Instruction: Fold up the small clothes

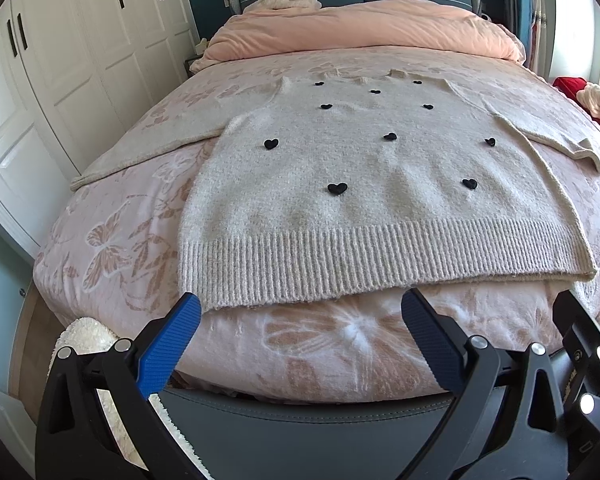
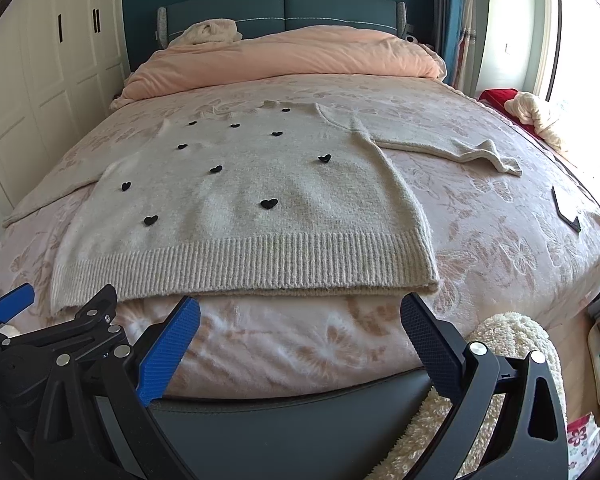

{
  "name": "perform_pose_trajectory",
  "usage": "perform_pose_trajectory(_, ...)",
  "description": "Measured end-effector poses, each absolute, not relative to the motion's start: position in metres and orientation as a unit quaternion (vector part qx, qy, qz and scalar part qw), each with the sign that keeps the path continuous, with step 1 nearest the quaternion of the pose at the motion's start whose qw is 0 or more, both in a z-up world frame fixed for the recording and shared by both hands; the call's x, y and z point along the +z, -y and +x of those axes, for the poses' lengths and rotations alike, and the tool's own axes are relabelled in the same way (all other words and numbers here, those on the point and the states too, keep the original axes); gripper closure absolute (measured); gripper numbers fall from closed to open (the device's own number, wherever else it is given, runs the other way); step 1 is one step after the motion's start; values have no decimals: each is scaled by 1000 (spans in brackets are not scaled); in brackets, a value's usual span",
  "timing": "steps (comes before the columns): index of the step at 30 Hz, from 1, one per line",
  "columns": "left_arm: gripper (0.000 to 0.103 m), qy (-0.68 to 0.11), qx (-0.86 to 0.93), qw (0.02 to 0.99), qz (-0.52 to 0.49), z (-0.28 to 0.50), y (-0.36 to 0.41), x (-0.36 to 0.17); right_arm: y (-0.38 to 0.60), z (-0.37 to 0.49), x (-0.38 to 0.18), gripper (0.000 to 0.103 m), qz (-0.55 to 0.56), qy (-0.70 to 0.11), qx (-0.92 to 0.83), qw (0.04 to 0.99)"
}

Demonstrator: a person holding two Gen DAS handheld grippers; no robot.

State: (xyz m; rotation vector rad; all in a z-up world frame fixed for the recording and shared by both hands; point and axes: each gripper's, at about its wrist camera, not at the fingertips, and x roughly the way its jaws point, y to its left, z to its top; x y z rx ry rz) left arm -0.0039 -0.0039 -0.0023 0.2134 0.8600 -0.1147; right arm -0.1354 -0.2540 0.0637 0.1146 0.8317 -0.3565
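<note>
A cream knit sweater [image 1: 364, 184] with small black hearts lies flat on the bed, face up, ribbed hem toward me and both sleeves spread out to the sides. It also shows in the right wrist view [image 2: 260, 208]. My left gripper [image 1: 300, 304] is open and empty, just short of the hem at the foot of the bed. My right gripper [image 2: 300, 306] is open and empty too, below the hem's right half. Part of the left gripper [image 2: 14, 300] shows at the left edge of the right wrist view.
The bed has a pink floral cover [image 2: 500, 248], a folded peach duvet [image 1: 364, 32] at the head and a teal headboard [image 2: 284, 8]. White wardrobes [image 1: 80, 60] stand at left. A dark flat object [image 2: 566, 208] lies at the bed's right edge. A fluffy cream rug [image 2: 500, 344] lies below.
</note>
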Motion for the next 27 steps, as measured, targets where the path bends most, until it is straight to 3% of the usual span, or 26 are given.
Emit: perform_pose_trajectory(27, 5, -419, -56, 900, 102, -4, 4, -6, 253, -136, 59, 5, 57, -406, -171, 896)
